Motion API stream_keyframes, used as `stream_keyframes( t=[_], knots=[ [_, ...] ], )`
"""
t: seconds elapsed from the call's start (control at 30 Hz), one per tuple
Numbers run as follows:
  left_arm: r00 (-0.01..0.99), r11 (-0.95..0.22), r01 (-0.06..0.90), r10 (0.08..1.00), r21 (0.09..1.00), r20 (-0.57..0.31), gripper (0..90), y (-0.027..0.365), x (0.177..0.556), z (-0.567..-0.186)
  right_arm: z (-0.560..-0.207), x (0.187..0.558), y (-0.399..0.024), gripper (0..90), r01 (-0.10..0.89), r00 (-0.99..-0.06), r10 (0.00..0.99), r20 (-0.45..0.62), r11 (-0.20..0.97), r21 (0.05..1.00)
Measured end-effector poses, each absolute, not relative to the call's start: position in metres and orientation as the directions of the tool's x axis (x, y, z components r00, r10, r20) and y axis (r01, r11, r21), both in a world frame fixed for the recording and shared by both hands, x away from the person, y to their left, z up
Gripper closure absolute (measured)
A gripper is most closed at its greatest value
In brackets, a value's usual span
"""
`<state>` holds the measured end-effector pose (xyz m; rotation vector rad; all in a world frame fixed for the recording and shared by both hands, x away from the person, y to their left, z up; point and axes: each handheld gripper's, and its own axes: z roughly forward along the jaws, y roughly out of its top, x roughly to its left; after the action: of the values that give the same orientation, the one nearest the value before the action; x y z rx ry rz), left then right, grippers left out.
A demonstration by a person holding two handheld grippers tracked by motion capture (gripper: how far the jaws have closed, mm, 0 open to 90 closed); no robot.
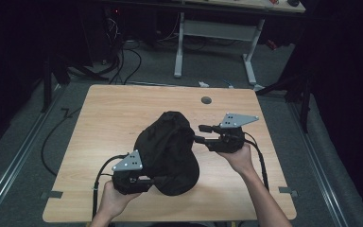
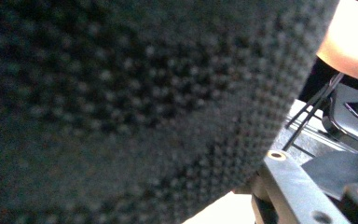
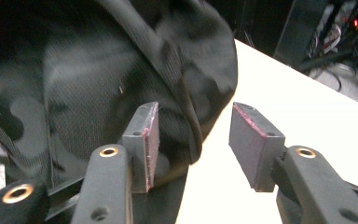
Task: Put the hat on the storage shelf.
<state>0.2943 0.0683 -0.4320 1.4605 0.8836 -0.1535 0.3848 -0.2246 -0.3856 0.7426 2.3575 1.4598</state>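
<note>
A bulky black bag lies in the middle of the wooden table. My left gripper reaches in from the near left, its jaws buried under the bag's near end. In the left gripper view, black mesh fabric presses against the camera and hides the pads. One jaw arm shows at the lower right. My right gripper comes from the right, level with the bag's far half. It stands open, and the bag's edge lies just inside the left pad.
A round grommet hole sits near the table's far edge. Beyond it on the floor stand a white desk frame and cables. Bare tabletop lies right of the bag. A hand shows past the fabric.
</note>
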Motion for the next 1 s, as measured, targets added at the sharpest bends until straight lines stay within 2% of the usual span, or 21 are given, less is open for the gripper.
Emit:
stream_keyframes(
  t=[0.2,0.27,0.4,0.43,0.57,0.8,1.0],
  knots=[
    [0.688,0.188,0.551,0.450,0.813,-0.570,71.4,0.072,0.298,-0.425,-0.404,0.379,-0.228,51.4,0.376,-0.765,0.644,0.007,0.437,0.817],
    [0.689,0.191,0.544,0.455,0.817,-0.564,71.4,0.073,0.298,-0.424,-0.408,0.378,-0.230,51.4,0.381,-0.755,0.655,0.005,0.432,0.817],
    [0.687,0.207,0.519,0.477,0.830,-0.548,71.3,0.074,0.300,-0.420,-0.422,0.377,-0.242,50.8,0.462,-0.700,0.713,0.042,0.407,0.788],
    [0.687,0.207,0.514,0.482,0.833,-0.544,71.3,0.075,0.302,-0.419,-0.431,0.374,-0.250,49.8,0.496,-0.657,0.752,0.043,0.390,0.776],
    [0.682,0.226,0.490,0.502,0.842,-0.532,71.3,0.076,0.306,-0.416,-0.451,0.369,-0.264,46.6,0.566,-0.592,0.805,0.040,0.380,0.732],
    [0.668,0.246,0.467,0.530,0.849,-0.522,71.3,0.077,0.313,-0.411,-0.480,0.362,-0.284,44.1,0.626,-0.504,0.862,0.050,0.324,0.710],
    [0.670,0.245,0.442,0.550,0.863,-0.499,71.4,0.072,0.321,-0.406,-0.509,0.362,-0.301,41.2,0.657,-0.423,0.906,0.012,0.297,0.693]
  ],
)
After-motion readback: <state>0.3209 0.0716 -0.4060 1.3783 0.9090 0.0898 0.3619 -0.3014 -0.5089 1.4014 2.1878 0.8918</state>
